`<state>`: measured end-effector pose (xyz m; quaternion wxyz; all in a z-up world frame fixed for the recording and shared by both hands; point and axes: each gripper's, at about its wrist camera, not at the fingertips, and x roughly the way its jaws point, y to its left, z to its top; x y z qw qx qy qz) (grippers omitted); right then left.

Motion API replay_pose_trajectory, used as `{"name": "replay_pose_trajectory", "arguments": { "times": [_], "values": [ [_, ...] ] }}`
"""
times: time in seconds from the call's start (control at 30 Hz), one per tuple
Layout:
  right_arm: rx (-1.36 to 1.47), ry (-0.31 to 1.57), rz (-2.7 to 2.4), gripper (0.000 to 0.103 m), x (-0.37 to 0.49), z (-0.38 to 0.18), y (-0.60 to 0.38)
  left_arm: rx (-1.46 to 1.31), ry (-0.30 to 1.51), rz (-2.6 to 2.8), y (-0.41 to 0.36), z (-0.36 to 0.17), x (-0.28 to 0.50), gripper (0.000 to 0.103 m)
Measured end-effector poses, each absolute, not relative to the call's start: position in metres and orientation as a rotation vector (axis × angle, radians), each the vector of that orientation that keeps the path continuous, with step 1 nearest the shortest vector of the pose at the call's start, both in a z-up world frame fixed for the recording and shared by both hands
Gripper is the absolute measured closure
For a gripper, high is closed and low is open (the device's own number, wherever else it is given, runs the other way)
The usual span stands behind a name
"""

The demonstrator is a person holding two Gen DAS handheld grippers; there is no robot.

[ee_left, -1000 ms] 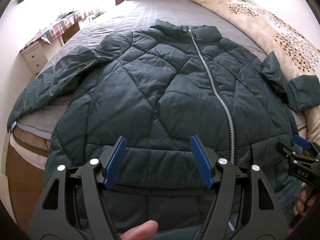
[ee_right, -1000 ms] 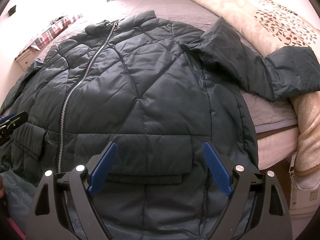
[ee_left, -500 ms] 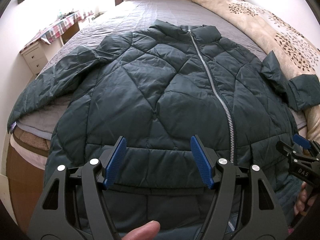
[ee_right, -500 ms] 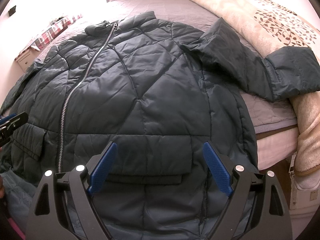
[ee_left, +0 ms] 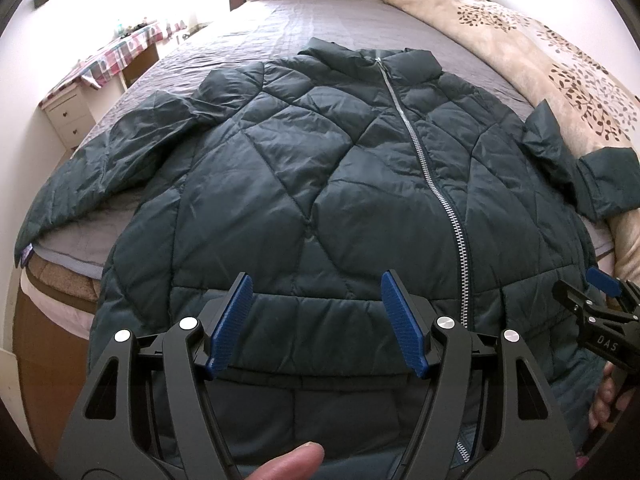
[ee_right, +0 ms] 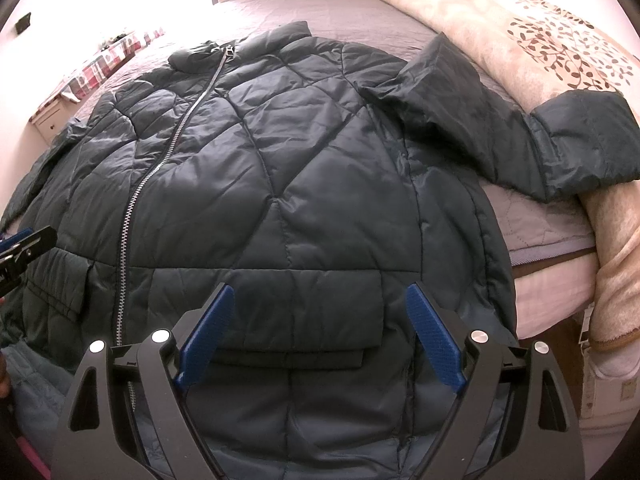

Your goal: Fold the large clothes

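Note:
A dark green quilted puffer jacket [ee_left: 304, 184] lies face up and zipped on a bed, collar far, hem hanging over the near edge; it also shows in the right wrist view [ee_right: 280, 184]. Both sleeves spread outward; the right sleeve [ee_right: 520, 136] rests against a folded duvet. My left gripper [ee_left: 316, 320] is open and empty above the left pocket area near the hem. My right gripper [ee_right: 320, 336] is open and empty above the right pocket flap [ee_right: 296, 354]. Each gripper shows at the edge of the other's view.
The bed has a grey quilted cover [ee_left: 320, 20] and a white headboard. A beige leaf-print duvet [ee_left: 540, 52] lies along the right side. A white bedside cabinet [ee_left: 68, 116] and a checked-cloth table [ee_left: 116, 56] stand at the left.

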<state>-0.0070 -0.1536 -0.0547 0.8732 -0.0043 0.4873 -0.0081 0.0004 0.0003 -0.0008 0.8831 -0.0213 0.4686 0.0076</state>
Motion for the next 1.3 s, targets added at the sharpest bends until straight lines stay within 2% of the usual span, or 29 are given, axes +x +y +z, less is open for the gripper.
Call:
{"name": "replay_pose_trajectory", "arguments": {
  "times": [1.3],
  "values": [
    [0.06, 1.004, -0.032, 0.017, -0.008, -0.052, -0.166, -0.042, 0.985, 0.02, -0.004, -0.013, -0.006, 0.036]
  ]
}}
